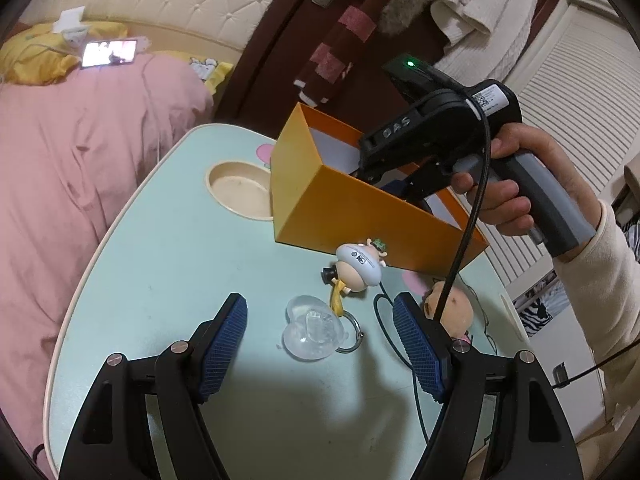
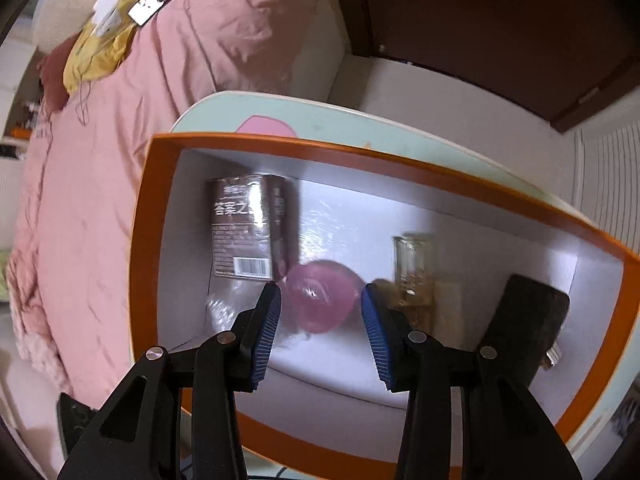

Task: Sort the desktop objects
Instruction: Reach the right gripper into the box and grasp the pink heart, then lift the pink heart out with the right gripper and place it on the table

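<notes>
My right gripper (image 2: 320, 293) points down into the orange box (image 2: 140, 240) and is shut on a translucent pink ball (image 2: 320, 300), with a pad against each side. On the box floor lie a brown carton with a barcode (image 2: 244, 228), a glass bottle (image 2: 414, 272) and a black object (image 2: 528, 320). My left gripper (image 1: 320, 302) hangs open above the pale green table (image 1: 160, 260), just over a clear plastic capsule (image 1: 312, 332). Beyond it lie a cartoon figurine keychain (image 1: 358, 268) and a brown plush toy (image 1: 452, 308), half hidden behind the right finger.
The orange box (image 1: 340, 208) stands at the table's far right, with a hand (image 1: 500, 192) holding the right gripper above it. A round cup recess (image 1: 240, 188) lies to its left. A black cable (image 1: 464, 248) hangs across the plush toy. A pink bed (image 1: 80, 160) borders the table.
</notes>
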Available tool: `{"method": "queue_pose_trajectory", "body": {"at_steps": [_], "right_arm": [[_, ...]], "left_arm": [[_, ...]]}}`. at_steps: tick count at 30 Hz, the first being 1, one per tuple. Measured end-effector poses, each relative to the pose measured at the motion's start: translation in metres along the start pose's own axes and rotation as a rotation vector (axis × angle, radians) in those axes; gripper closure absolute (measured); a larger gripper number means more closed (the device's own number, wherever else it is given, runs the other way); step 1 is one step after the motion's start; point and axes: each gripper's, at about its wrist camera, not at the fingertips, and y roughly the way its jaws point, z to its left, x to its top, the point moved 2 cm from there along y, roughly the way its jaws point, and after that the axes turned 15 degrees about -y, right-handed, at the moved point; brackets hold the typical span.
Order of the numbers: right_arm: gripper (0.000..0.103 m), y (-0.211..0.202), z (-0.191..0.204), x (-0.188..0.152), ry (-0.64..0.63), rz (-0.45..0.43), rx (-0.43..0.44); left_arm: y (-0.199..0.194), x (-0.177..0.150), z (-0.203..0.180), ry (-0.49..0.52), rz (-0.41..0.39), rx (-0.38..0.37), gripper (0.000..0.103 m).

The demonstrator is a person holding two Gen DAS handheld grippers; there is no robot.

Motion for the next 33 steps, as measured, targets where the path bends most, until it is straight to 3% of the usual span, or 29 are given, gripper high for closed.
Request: {"method": "queue_pose_trajectory", "body": {"at_steps": [7, 11, 14, 18, 21, 25, 29, 33], "right_arm": [[0.064, 0.002, 0.026, -0.009, -0.202, 0.004, -0.196], [0.064, -0.010, 0.020, -0.014, -0.180, -0.068, -0.164], [0.064, -0.036, 0.015, -0.025, -0.157, -0.192, -0.147], [0.064, -0.082, 0.024, -0.062, -0.192, -0.392, -0.099], [0.064, -0.094, 0.039, -0.093, -0.244, -0.450, -0.044], [0.064, -0.077, 0.057, -0.134, -0.292, -0.435, 0.004], [0.064, -0.045, 0.065, -0.166, -0.315, -0.390, -0.007], [0.064, -0.030, 0.065, -0.180, -0.309, -0.402, -0.042]], "left_arm": [[0.000, 0.000, -0.001, -0.003, -0.003, -0.002, 0.028], [0.000, -0.001, -0.002, 0.003, -0.007, 0.006, 0.028], [0.000, -0.001, -0.001, -0.002, -0.009, 0.007, 0.028], [0.000, -0.001, 0.000, -0.017, -0.015, 0.003, 0.028], [0.000, 0.000, 0.001, -0.026, -0.019, 0.003, 0.028], [0.000, 0.000, 0.002, -0.035, -0.025, 0.000, 0.028], [-0.001, 0.001, 0.003, -0.043, -0.030, 0.003, 0.028], [-0.002, 0.001, 0.004, -0.041, -0.034, 0.010, 0.028]]}}
